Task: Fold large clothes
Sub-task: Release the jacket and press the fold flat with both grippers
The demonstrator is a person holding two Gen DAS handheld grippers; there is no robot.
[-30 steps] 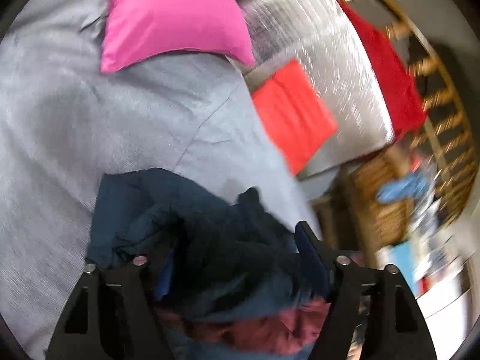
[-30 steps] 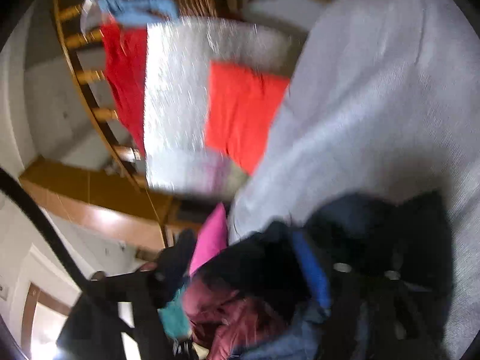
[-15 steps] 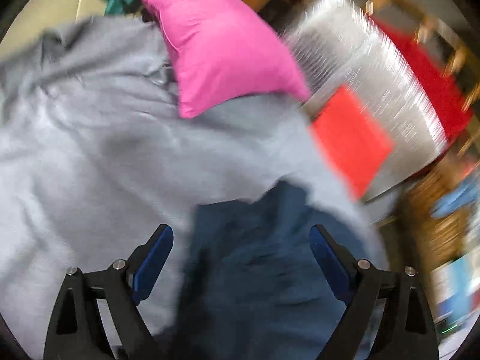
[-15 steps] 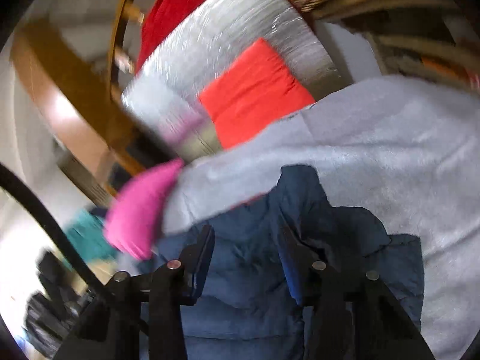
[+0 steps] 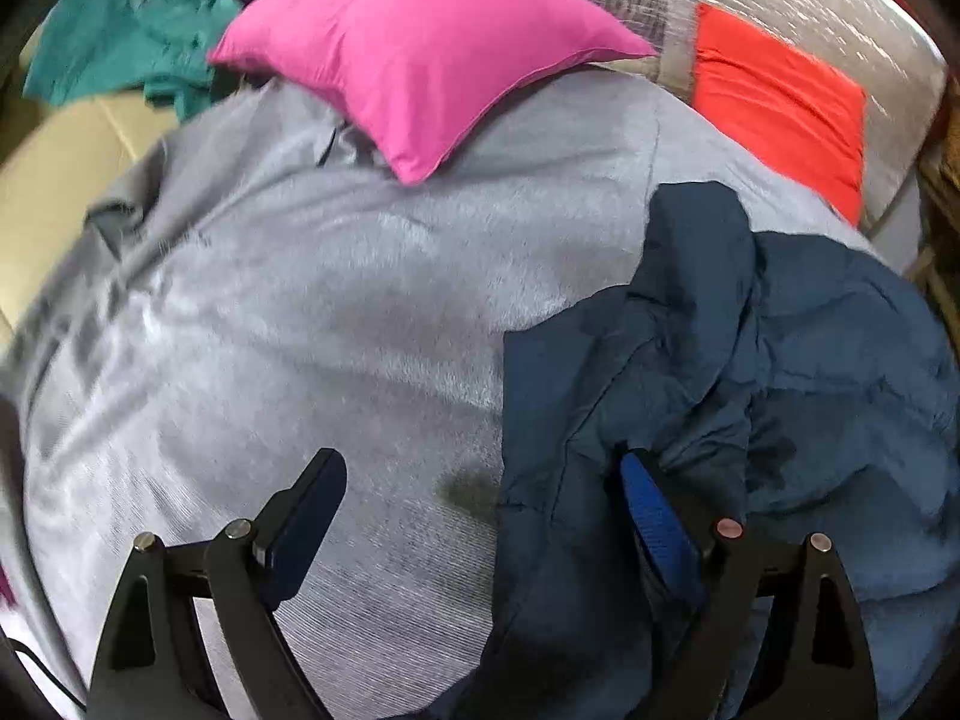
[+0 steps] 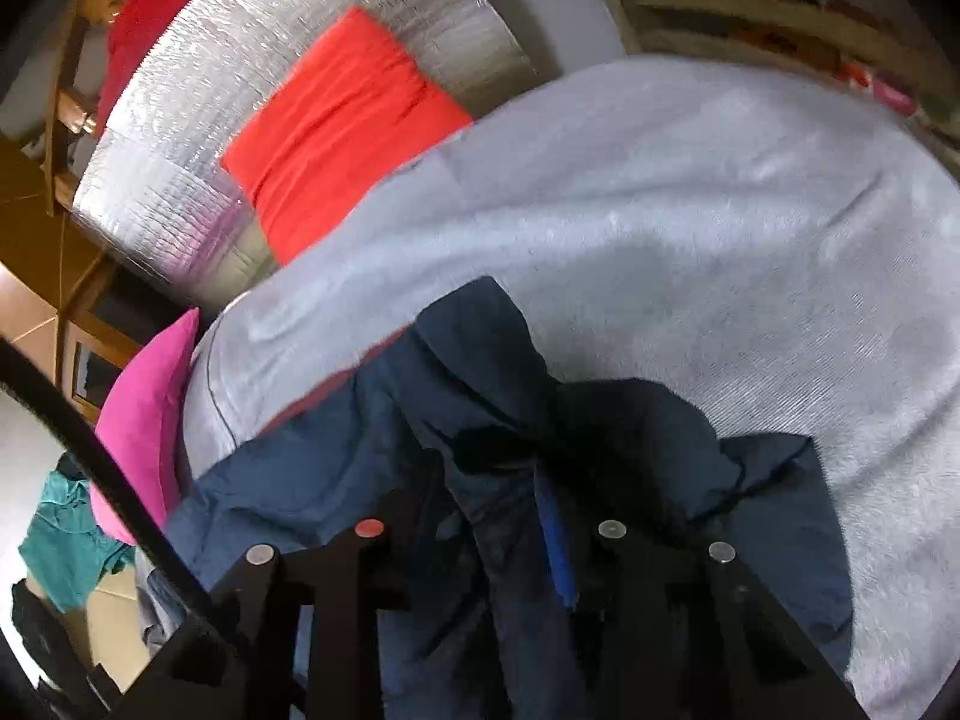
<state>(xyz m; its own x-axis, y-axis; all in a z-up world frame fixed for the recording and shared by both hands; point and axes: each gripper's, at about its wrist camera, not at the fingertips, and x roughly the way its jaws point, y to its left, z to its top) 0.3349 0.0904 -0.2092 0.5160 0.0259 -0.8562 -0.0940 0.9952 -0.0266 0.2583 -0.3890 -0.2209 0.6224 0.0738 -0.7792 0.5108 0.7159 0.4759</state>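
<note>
A crumpled navy puffer jacket [image 5: 750, 396] lies on the grey bed cover [image 5: 312, 324] at the right of the left wrist view. My left gripper [image 5: 480, 510] is open, its jaws wide apart. Its left finger is over bare cover and its right finger [image 5: 654, 528] touches the jacket's edge. In the right wrist view the jacket [image 6: 336, 468] is bunched in front of my right gripper [image 6: 498, 516]. Jacket fabric fills the narrow gap between its fingers. The right gripper is shut on the jacket.
A pink pillow [image 5: 420, 54] lies at the far side of the cover, and also shows in the right wrist view [image 6: 144, 420]. A red cushion [image 5: 780, 102] leans on a silver foil panel [image 6: 252, 60]. Teal cloth [image 5: 120, 36] lies beyond the bed at left.
The jacket came down from in the air onto the bed. My left gripper let go of it, opened, and moved left. My right gripper closed on it.
</note>
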